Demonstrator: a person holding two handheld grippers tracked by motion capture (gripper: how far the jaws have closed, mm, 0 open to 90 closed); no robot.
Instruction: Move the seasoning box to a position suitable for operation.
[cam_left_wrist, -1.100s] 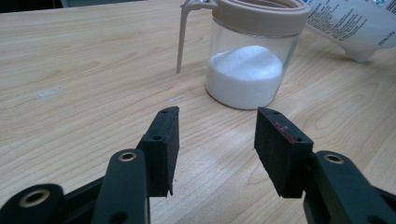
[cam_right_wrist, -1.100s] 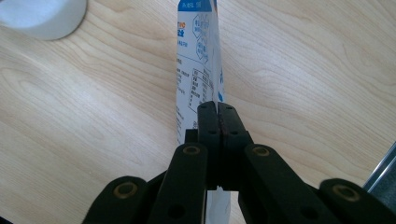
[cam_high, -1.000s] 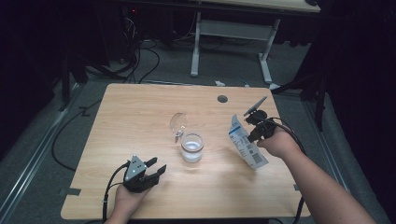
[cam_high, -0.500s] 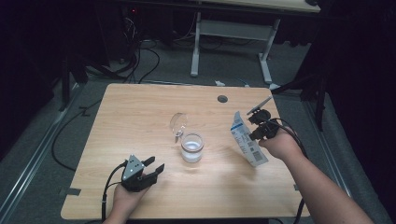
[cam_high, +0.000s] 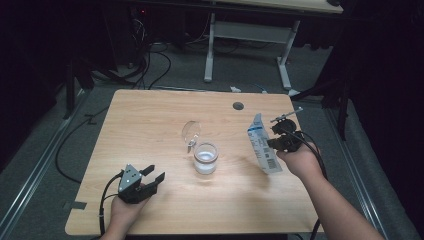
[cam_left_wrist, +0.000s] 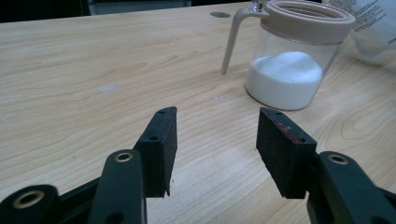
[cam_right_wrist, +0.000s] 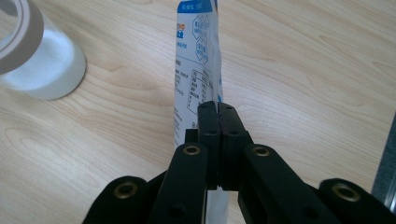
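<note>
Right gripper (cam_high: 278, 138): jaws clamped flat on the edge of a white-and-blue pouch (cam_high: 261, 145), held upright just right of the jar (cam_high: 205, 157), probably for pouring. Left gripper (cam_high: 150, 178): jaws spread, nothing between them, aimed at the jar, apparently to steady it.

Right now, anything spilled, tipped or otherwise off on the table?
Nothing spilled. The jar of white powder stands upright with its lid flipped open. The bag leans, pinched in the right gripper. The left gripper is open, empty.
</note>
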